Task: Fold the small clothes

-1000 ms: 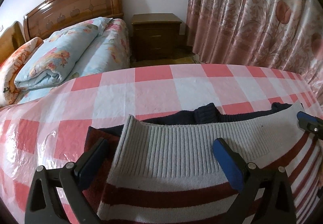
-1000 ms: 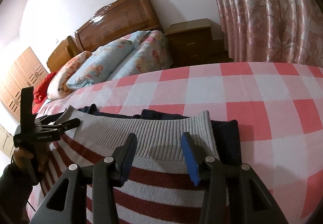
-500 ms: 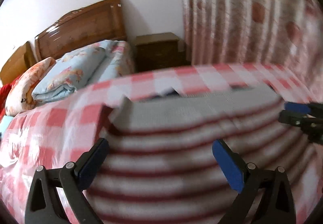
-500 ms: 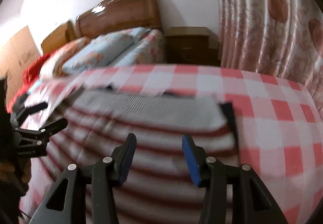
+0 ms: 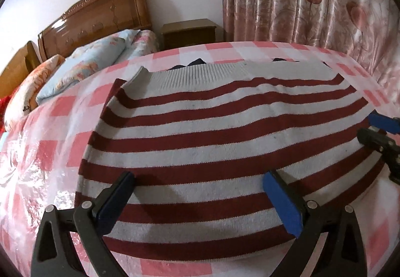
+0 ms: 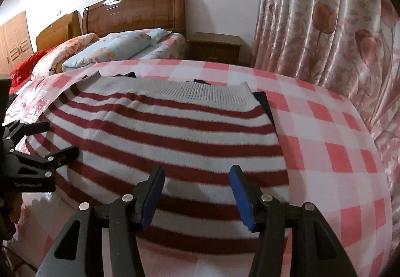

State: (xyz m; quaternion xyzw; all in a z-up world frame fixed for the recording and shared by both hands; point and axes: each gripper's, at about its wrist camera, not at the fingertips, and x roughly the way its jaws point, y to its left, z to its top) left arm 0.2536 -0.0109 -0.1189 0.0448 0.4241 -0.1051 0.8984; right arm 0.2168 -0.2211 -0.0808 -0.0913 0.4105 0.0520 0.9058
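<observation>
A grey and dark red striped knitted sweater [image 5: 225, 142] lies folded flat on the pink checked tablecloth [image 5: 50, 152], its grey ribbed hem at the far side. It also shows in the right wrist view [image 6: 162, 132]. A dark navy garment [image 5: 197, 62] peeks out from under its far edge. My left gripper [image 5: 197, 192] is open and empty above the sweater's near left part. My right gripper [image 6: 197, 187] is open and empty above the sweater's near right part. Each gripper shows in the other's view, the right gripper [image 5: 380, 132] at the right and the left gripper [image 6: 37, 142] at the left.
A bed with floral pillows [image 5: 82, 64] and a wooden headboard [image 5: 100, 14] stands behind the table. A wooden nightstand [image 5: 190, 32] and floral pink curtains [image 5: 312, 2] are at the back right. The checked cloth [image 6: 325, 139] extends to the right of the sweater.
Both grippers have pulled back toward the near edge and risen from the ribbed hem. More of the striped sweater now shows. Both stay open.
</observation>
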